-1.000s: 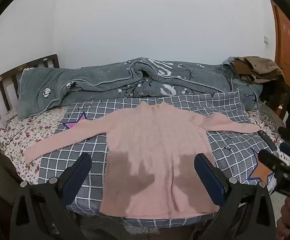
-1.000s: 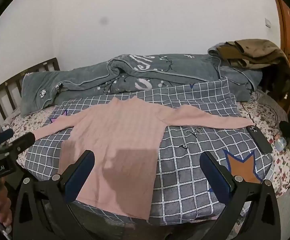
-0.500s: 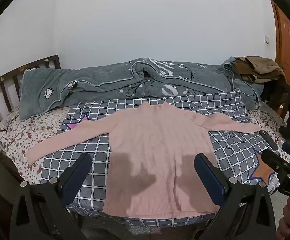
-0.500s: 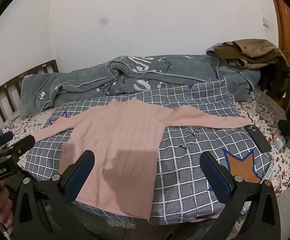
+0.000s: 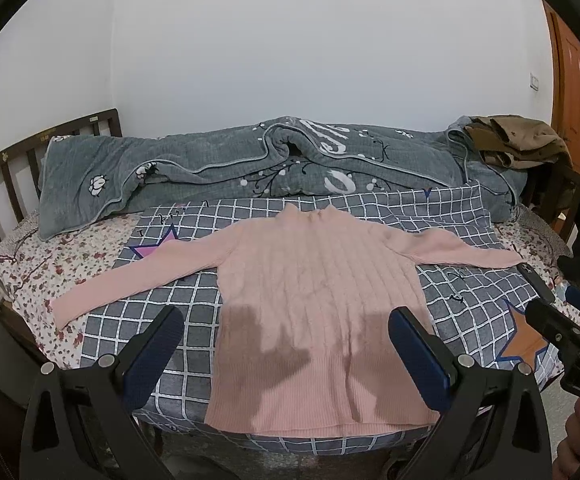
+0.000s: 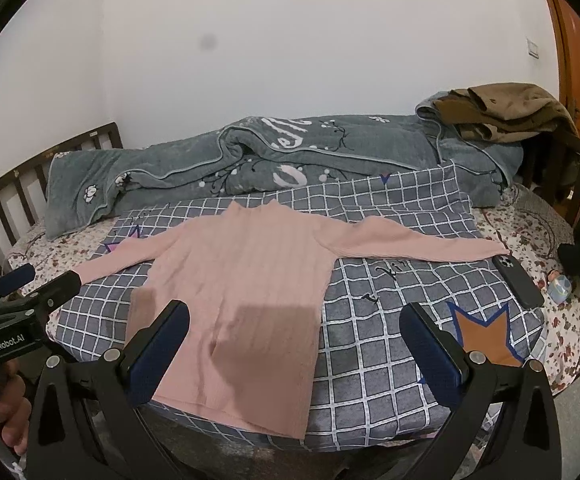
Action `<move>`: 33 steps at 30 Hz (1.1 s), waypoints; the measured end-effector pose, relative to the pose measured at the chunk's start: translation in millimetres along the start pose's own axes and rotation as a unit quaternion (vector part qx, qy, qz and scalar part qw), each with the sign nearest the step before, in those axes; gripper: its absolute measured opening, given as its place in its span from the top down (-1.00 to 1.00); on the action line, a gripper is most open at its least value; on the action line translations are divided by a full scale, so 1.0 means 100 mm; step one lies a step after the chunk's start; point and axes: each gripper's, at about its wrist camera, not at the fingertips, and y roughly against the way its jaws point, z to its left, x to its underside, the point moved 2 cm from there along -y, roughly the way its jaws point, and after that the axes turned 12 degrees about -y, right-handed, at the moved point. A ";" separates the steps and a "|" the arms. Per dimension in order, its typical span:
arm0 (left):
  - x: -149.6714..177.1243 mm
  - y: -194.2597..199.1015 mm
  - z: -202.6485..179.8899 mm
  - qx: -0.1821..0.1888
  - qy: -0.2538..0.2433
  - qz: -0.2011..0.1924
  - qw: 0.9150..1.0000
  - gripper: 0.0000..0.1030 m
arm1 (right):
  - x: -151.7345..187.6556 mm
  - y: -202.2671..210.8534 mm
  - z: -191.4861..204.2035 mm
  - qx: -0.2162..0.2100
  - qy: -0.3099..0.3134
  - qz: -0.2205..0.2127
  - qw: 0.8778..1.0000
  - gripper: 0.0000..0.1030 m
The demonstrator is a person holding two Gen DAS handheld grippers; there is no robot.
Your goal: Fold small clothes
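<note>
A pink ribbed sweater lies flat on a grey checked cloth, both sleeves spread outward, hem at the bed's near edge. In the right wrist view the same sweater sits left of centre. My left gripper hovers open above the hem, nothing between its blue pads. My right gripper is open too, over the sweater's lower right side and the checked cloth. Each gripper shows at the edge of the other's view, held by a hand.
A rumpled grey blanket lies along the wall side, with brown clothes piled on its right end. A black phone and a small bottle rest near the right sleeve's cuff. A wooden headboard stands at left, a door at right.
Both grippers have drifted slightly, so the views shifted a little; the sweater lies as before and both grippers stay open.
</note>
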 end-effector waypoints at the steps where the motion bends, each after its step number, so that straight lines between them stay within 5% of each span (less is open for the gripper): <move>1: 0.00 0.00 0.00 0.000 0.000 -0.001 1.000 -1.00 | 0.00 0.00 0.00 -0.002 0.000 0.000 1.000 -1.00; 33: -0.06 0.09 0.07 -0.004 0.011 -0.010 1.000 -1.00 | -0.04 0.07 0.11 -0.018 0.005 -0.007 1.000 -1.00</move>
